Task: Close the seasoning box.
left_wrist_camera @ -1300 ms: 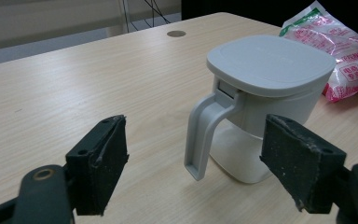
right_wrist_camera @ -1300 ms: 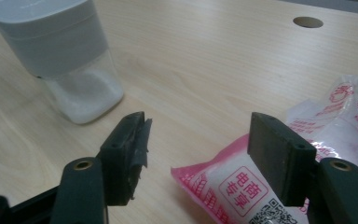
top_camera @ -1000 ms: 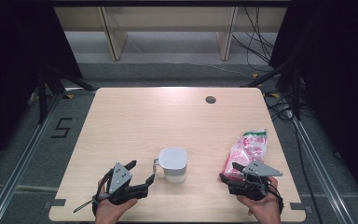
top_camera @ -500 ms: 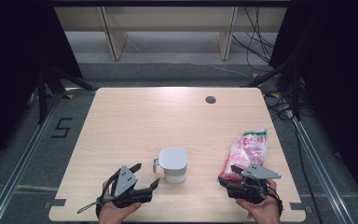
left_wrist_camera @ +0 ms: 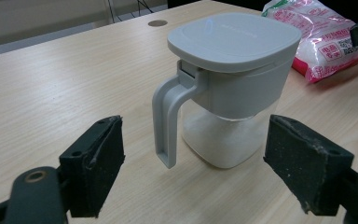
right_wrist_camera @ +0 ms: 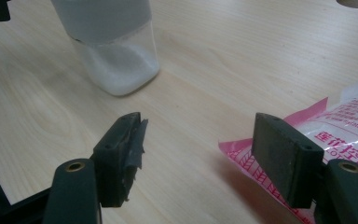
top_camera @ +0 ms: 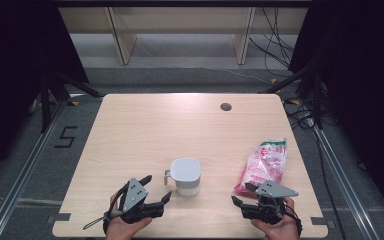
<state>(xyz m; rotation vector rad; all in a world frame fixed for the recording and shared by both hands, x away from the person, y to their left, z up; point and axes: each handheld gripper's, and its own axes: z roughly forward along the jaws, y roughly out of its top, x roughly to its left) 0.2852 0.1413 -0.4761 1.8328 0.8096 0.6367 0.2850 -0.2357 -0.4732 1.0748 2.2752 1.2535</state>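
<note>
I see the pale wooden bench [top_camera: 145, 135] as the largest item, a rectangular top with rounded corners and a small round grey grommet [top_camera: 225, 106] set into it near the far edge.

Next in size is the pink and white printed plastic bag [top_camera: 263, 164], lying flat on the bench toward my right side. In the right gripper view its near corner [right_wrist_camera: 279, 144] lies just ahead of the right-hand finger, touching neither pad.

The clear square container with a grey lid and grey handle [top_camera: 185, 176] stands upright on the bench near the front edge, between my two hands. In the left gripper view I see the lid seated on top, the handle [left_wrist_camera: 168, 119] facing the camera, and white granules filling its lower part. In the right gripper view the container [right_wrist_camera: 114, 46] stands well ahead and to the left.

My left gripper [top_camera: 157, 188] rests low at the front edge, just left of the container. Its fingers [left_wrist_camera: 98, 163] stand wide, with the container ahead of them and nothing between the pads.

My right gripper [top_camera: 243, 194] rests at the front right, just beside the near end of the bag. Its fingers [right_wrist_camera: 121, 156] also stand wide apart, with bare bench between them; they hold nothing.
</note>
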